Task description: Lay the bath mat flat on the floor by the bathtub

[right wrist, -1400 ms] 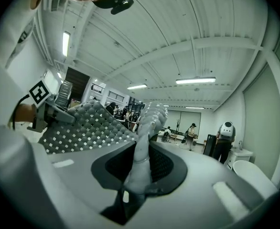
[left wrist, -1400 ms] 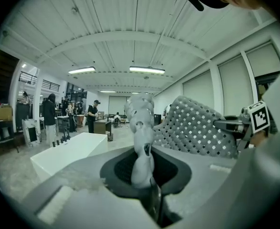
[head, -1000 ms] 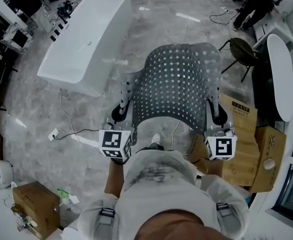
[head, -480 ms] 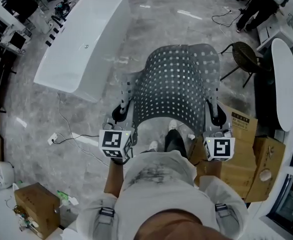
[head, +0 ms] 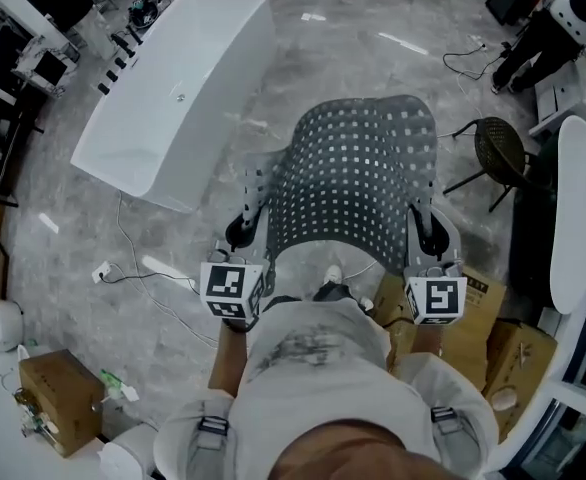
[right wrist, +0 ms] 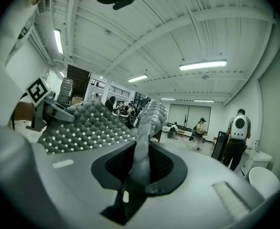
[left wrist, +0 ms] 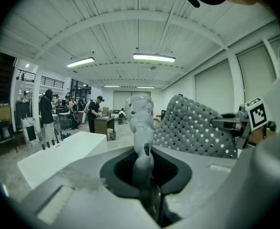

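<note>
Grey mat (head: pixel 353 168), L hand-held gripper (head: pixel 251 196) clamping; R (head: pixel 421 208) too

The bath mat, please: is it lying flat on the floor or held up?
Held up, spread open: the left tool and right tool each clamp an edge of the bath mat.
</note>
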`<state>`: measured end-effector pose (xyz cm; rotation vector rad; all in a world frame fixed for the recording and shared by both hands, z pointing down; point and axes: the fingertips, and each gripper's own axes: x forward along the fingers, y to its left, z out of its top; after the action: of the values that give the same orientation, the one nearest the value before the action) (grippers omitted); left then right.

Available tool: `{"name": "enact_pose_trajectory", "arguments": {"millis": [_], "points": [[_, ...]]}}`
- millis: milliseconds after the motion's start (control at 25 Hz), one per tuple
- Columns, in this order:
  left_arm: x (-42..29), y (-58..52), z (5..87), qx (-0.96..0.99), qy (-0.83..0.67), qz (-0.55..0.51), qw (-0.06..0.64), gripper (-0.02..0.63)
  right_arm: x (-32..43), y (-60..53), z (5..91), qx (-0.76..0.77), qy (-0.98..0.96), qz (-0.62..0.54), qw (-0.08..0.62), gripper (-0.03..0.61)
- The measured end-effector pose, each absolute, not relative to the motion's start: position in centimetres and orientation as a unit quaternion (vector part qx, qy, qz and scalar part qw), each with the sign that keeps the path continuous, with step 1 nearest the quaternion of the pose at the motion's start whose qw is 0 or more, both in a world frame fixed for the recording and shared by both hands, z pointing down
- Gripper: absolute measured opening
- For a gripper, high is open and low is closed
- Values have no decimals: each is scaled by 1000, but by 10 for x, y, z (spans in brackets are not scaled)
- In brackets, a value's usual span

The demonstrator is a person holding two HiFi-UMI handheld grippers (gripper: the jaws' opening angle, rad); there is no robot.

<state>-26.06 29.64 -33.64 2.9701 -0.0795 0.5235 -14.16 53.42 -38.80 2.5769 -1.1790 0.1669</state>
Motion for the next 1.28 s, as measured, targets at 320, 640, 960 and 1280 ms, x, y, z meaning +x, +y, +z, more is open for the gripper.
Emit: {"name": "enact_pose_trajectory", "arguments": {"millis": [320,640,960,1280], "points": [[-211,302,-341,983,-50,168,61,37,-80,524,-387,883,-442,53,148,63],[-162,270,-328,981,-61,168,69,37,-26,486,-384,874,-457,48,157,63],[-91,214,-302,982,-56,162,79,37,39,417,-368,872,-459,45,165,63],[-40,160,-295,982,-60,155,89,37,94,360,-368,868,-461,40,182,64]]}}
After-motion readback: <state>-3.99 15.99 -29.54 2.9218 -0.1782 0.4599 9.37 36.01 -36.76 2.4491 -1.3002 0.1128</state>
